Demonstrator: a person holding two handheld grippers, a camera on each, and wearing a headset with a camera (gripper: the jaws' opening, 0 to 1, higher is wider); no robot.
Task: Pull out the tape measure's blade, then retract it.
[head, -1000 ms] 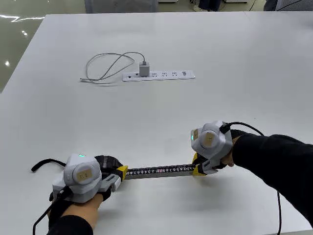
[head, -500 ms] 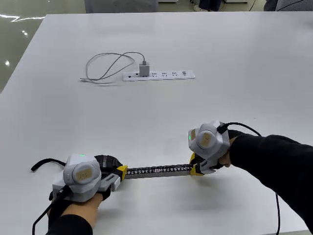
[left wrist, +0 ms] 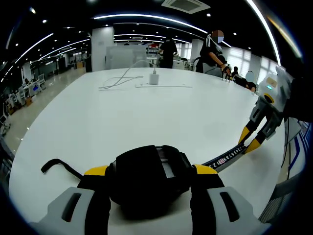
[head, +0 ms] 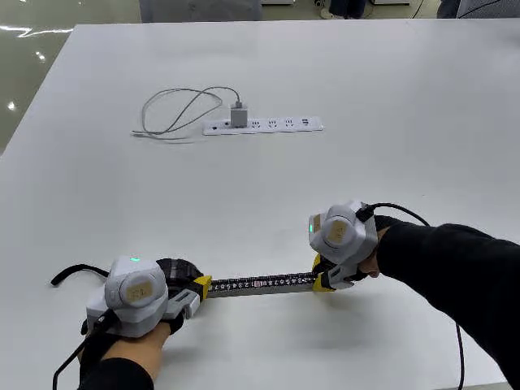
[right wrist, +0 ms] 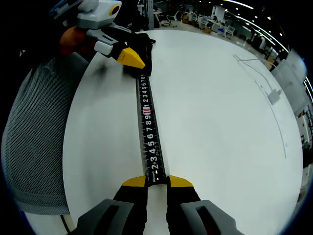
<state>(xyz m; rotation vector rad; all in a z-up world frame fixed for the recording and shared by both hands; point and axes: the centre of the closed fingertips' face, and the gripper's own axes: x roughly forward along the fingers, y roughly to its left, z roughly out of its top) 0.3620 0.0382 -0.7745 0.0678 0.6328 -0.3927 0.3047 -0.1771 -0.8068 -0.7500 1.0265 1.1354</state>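
Nearest on the white table (head: 390, 114), the left gripper (head: 192, 291) clamps the black tape case (head: 179, 269), its blade (head: 260, 283) (numbers up, lying flat) reaching right to the right gripper (head: 324, 281), pinched tight on the tip; far behind, well apart, lie a power strip (head: 264, 125), charger (head: 239, 114) and looped cable (head: 175, 110).

One tape measure (head: 180, 270), one power strip (head: 276, 125), one charger (head: 239, 114) and one cable (head: 154, 132) on the desk (head: 406, 122); one left hand-held gripper (head: 193, 286), one right hand-held gripper (head: 322, 283).
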